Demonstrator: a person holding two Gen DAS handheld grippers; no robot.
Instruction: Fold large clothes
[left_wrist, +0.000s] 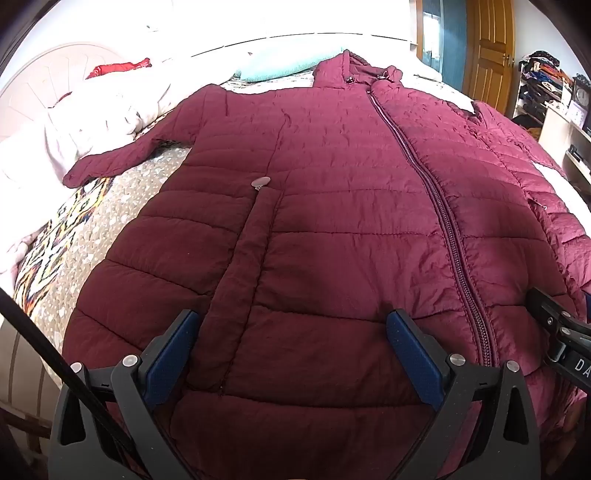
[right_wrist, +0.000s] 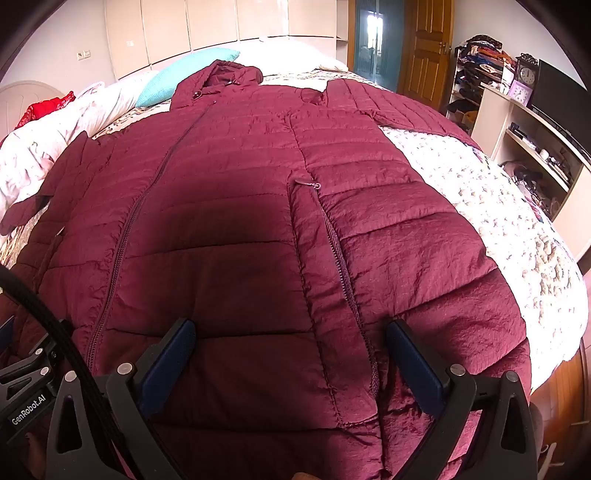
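A large maroon quilted hooded jacket (left_wrist: 332, 206) lies flat and zipped on the bed, front up, hood at the far end; it also shows in the right wrist view (right_wrist: 236, 206). Its left sleeve (left_wrist: 122, 158) stretches out to the left and its right sleeve (right_wrist: 388, 107) to the right. My left gripper (left_wrist: 291, 325) is open, hovering over the hem by the left pocket flap (left_wrist: 243, 266). My right gripper (right_wrist: 291, 332) is open over the hem beside the right pocket zipper (right_wrist: 343, 269). Neither holds anything. The right gripper's body shows at the left view's right edge (left_wrist: 557, 332).
The bed has a patterned quilt (right_wrist: 480, 206). A white duvet (left_wrist: 92, 118), a teal pillow (right_wrist: 184, 74) and a red cloth (left_wrist: 118, 68) lie at the head end. A shelf unit with a clock (right_wrist: 528, 77) and a wooden door (right_wrist: 424, 48) stand to the right.
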